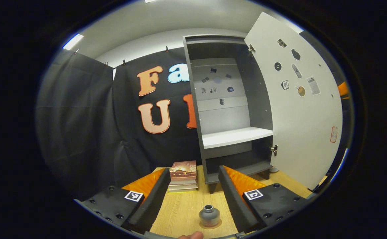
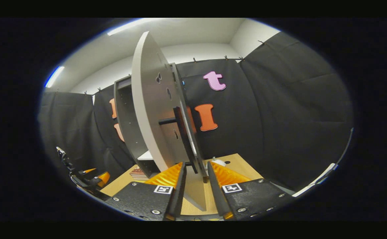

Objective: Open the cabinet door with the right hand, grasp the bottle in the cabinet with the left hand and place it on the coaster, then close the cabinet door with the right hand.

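Note:
A small grey bottle [image 1: 209, 214] stands upright on a round brown coaster [image 1: 218, 224] on the wooden table, low in the left gripper view. My left gripper [image 1: 193, 172] is open above and around it, its fingers apart from the bottle. The grey cabinet [image 1: 226, 109] stands open with a bare white shelf [image 1: 234, 136]. Its white door [image 1: 299, 109] is swung out to the right. In the right gripper view, my right gripper [image 2: 196, 167] is shut on the black door handle [image 2: 183, 132] at the edge of the door [image 2: 150, 109].
A stack of books [image 1: 183, 176] lies on the table [image 1: 180, 212] just left of the cabinet's foot. A fingertip [image 1: 190, 236] shows at the bottom edge. The left gripper [image 2: 90, 177] appears far left in the right gripper view. Black cloth walls surround the booth.

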The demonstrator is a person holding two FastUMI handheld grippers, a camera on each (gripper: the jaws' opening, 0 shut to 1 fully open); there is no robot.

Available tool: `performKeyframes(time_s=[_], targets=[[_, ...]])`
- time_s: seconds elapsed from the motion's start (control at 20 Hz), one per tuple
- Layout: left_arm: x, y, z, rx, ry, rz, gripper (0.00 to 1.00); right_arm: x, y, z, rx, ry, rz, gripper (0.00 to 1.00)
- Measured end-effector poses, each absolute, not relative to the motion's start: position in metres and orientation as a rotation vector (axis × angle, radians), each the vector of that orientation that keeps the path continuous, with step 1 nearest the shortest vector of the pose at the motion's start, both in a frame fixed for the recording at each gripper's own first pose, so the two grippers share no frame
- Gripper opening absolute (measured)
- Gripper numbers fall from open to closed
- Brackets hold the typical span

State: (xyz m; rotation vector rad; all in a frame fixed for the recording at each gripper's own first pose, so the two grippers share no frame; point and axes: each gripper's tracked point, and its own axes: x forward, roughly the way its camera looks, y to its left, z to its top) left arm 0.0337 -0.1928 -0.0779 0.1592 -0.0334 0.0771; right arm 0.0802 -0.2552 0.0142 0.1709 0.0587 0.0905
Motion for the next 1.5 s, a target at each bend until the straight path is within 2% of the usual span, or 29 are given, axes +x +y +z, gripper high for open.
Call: performKeyframes(time_s=[0.15, 0.5, 1.05, 1.1, 1.15, 1.2, 1.25, 1.3, 1.35, 1.5], targets=[[0.032, -0.180, -0.073, 0.163, -0.036, 0.101, 0.95, 0.082, -0.256, 0.012, 0.185, 0.054, 0.092, 0.46], [0.029, -0.166, -0.070, 0.174, -0.038, 0.116, 0.95, 0.084, -0.225, 0.008, 0.186, 0.041, 0.144, 0.46], [0.025, -0.119, -0.053, 0.148, -0.053, 0.183, 0.95, 0.112, -0.114, -0.001, 0.155, 0.059, 0.342, 0.46], [0.026, -0.113, -0.052, 0.146, -0.055, 0.186, 0.95, 0.116, -0.102, -0.001, 0.152, 0.062, 0.355, 0.56], [0.027, -0.108, -0.051, 0.144, -0.055, 0.187, 0.95, 0.121, -0.091, -0.001, 0.153, 0.062, 0.368, 0.47], [0.032, -0.102, -0.050, 0.141, -0.055, 0.186, 0.95, 0.130, -0.076, -0.001, 0.153, 0.068, 0.374, 0.48], [0.036, -0.095, -0.048, 0.133, -0.058, 0.187, 0.94, 0.138, -0.064, -0.002, 0.157, 0.074, 0.374, 0.41], [0.041, -0.088, -0.045, 0.121, -0.068, 0.189, 0.95, 0.148, -0.055, -0.002, 0.163, 0.075, 0.379, 0.44], [0.047, -0.080, -0.042, 0.110, -0.072, 0.192, 0.95, 0.157, -0.039, -0.005, 0.169, 0.079, 0.388, 0.56], [0.062, -0.054, -0.034, 0.086, -0.085, 0.195, 0.95, 0.196, 0.004, -0.009, 0.166, 0.080, 0.395, 0.59]])
